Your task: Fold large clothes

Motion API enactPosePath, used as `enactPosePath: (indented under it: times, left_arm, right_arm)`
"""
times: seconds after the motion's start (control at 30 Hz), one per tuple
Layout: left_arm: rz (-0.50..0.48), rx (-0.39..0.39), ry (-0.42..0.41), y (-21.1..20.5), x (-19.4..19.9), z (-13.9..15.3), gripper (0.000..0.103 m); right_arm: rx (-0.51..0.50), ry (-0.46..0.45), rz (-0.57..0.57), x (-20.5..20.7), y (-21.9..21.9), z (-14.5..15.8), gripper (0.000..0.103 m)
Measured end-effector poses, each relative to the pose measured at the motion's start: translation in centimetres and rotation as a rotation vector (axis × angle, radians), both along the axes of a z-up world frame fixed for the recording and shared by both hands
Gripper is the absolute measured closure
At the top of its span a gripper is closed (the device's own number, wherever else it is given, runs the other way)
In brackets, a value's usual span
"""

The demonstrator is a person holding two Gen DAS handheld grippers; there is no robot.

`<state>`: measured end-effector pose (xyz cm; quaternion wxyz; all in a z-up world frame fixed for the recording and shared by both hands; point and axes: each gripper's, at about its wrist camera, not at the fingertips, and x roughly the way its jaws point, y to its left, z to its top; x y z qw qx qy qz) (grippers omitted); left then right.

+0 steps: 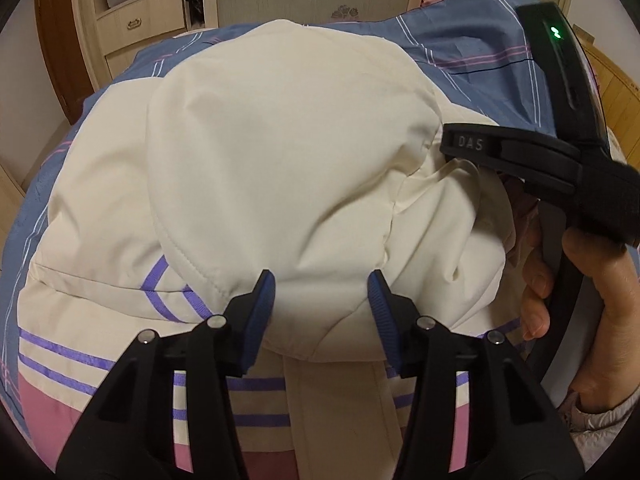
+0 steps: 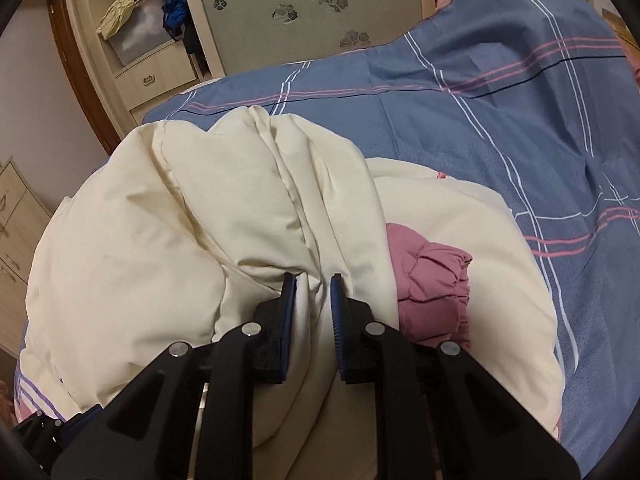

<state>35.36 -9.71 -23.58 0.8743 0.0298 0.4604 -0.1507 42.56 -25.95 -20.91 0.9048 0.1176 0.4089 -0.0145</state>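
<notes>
Cream padded jacket (image 1: 280, 168) fills frame centre, heaped on the blue striped bedspread (image 2: 500, 92). Left gripper (image 1: 322, 300) spread wide over it, gripping nothing. Right gripper (image 2: 314, 292) pinches a jacket fold, pink cuff (image 2: 432, 284) just right.

Both cams ride the grippers, looking down and fwd, close over the cream jacket (image 1: 280, 152) on the bed (image 1: 472, 52). Left cam sits nearer the jacket's striped hem; right cam sits to that cam's right, by the pink cuff (image 2: 432, 288). Shared: jacket, bed cover, wardrobe (image 2: 304, 8) behind the jacket.
</notes>
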Motion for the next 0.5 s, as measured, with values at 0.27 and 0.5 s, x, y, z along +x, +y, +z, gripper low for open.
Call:
enactPosePath:
  times: [0.27, 0.5]
  left_arm:
    - [0.046, -0.047, -0.070, 2.6, -1.4, 3.3, 0.047]
    - [0.045, 0.014, -0.006, 1.3, -0.2, 0.6, 0.044]
  right_arm:
    - [0.128, -0.115, 0.078, -7.8, -0.2, 4.9, 0.086]
    - [0.037, 0.067, 0.102, -6.3, 1.3, -0.7, 0.086]
